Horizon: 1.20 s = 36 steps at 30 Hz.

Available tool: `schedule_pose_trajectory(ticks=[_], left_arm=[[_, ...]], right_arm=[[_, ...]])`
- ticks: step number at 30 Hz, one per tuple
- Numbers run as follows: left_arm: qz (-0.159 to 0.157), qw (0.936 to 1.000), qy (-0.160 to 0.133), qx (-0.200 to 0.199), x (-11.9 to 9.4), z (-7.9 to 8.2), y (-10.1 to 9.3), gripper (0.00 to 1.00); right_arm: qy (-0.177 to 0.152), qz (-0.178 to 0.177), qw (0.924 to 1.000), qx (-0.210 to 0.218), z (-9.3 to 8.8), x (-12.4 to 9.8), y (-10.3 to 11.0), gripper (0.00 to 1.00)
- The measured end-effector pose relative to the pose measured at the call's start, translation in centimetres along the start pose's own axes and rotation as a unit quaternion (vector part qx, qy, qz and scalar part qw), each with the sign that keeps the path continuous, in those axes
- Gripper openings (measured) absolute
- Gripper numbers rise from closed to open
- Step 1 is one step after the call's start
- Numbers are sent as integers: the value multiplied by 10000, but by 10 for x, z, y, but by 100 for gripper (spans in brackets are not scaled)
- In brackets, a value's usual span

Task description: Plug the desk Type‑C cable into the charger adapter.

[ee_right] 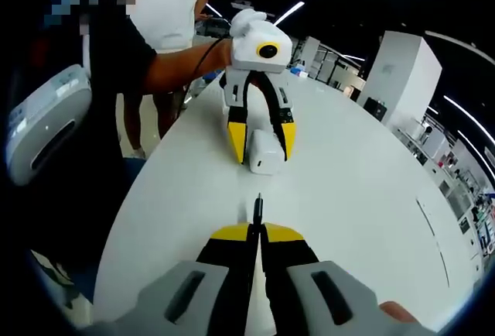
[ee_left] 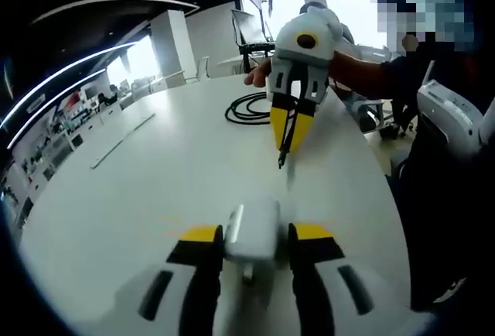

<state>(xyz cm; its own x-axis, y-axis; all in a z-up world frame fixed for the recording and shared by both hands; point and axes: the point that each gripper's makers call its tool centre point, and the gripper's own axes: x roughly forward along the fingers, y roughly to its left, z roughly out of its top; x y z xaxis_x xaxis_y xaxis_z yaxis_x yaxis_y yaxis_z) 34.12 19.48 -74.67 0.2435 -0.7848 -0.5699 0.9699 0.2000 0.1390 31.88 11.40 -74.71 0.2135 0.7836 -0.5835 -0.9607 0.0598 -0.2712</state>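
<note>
My left claw (ee_left: pixel 255 245) clamps the adapter (ee_left: pixel 253 231); my right claw (ee_right: pixel 257 231), closed on the plug (ee_right: pixel 259 206), faces it head-on, just apart, axes aligned.

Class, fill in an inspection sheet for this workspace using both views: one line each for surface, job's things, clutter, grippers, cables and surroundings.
Surface: white table, rounded edge, bare in front of the tools.
Job's things: white charger adapter clamped between the left tool's jaws; Type-C plug sticking out past the right tool's jaws, tip aimed at the adapter, a gap between them.
Clutter: nothing seen.
Grippers: left tool shut on the adapter; right tool shut on the cable just behind the plug.
Cables: black cable coil lying on the table's far side.
Surroundings: open office with ceiling light strips; a person in a white shirt stands by the table.
</note>
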Motion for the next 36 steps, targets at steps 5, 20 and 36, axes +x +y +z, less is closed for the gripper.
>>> schedule_pose_trajectory(ticks=[5,20,36], left_arm=[[8,10000,21,33,0,0,2,28],[-319,9994,-63,-151,2,0,3,26],[-608,9981,-25,-75,4,1,-3,26]], right_arm=[[-1,19,10000,0,0,2,0,3],[-57,136,9999,-78,7,14,2,3],[-139,209,9997,-65,12,22,4,3]])
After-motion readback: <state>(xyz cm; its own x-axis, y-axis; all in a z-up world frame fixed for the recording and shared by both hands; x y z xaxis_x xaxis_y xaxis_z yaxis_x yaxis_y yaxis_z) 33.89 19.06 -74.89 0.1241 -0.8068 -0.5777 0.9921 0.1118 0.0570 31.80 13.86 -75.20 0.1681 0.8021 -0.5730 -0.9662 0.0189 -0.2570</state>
